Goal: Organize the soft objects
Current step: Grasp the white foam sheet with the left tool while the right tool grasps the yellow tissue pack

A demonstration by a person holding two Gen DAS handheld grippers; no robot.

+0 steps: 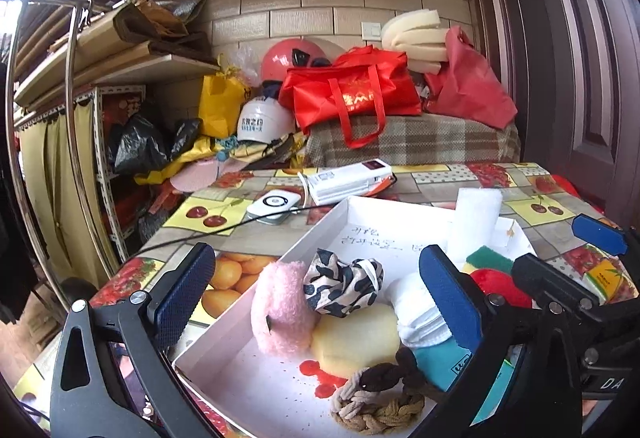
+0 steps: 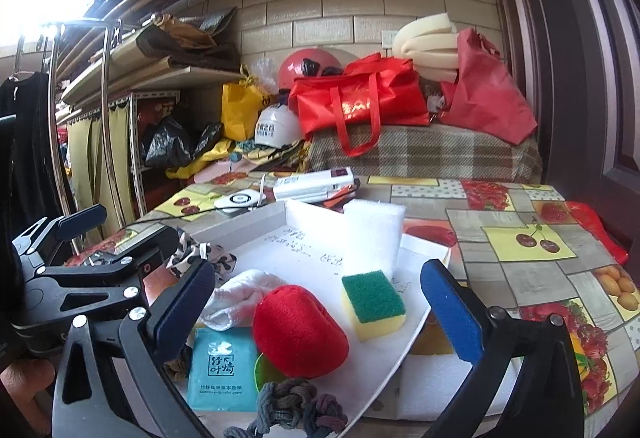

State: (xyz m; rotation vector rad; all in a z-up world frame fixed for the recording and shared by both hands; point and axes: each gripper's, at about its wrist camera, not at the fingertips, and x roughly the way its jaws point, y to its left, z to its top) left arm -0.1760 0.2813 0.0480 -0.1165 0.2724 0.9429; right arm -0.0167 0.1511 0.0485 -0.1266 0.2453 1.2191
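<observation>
A white tray (image 1: pixel 240 366) on the fruit-print tablecloth holds soft things. In the left wrist view these are a pink fluffy piece (image 1: pixel 280 312), a leopard-print scrunchie (image 1: pixel 340 284), a pale yellow sponge (image 1: pixel 356 342), folded white masks (image 1: pixel 416 314) and a braided rope ring (image 1: pixel 376 402). My left gripper (image 1: pixel 316 256) stands open over them, gripping nothing. The right wrist view shows a red plush (image 2: pixel 300 330), a green-topped sponge (image 2: pixel 374 304), a white foam block (image 2: pixel 372 234) and a teal tissue pack (image 2: pixel 222 370). My right gripper (image 2: pixel 318 276) is open above the plush, touching nothing.
Beyond the tray (image 2: pixel 304 238) lie a white device (image 1: pixel 348 178) and a small round-buttoned gadget (image 1: pixel 274 204) with a black cable. Red bags (image 1: pixel 352 94), helmets and foam pile up on a plaid-covered stand behind. A metal rack (image 1: pixel 76 126) stands left, a dark door right.
</observation>
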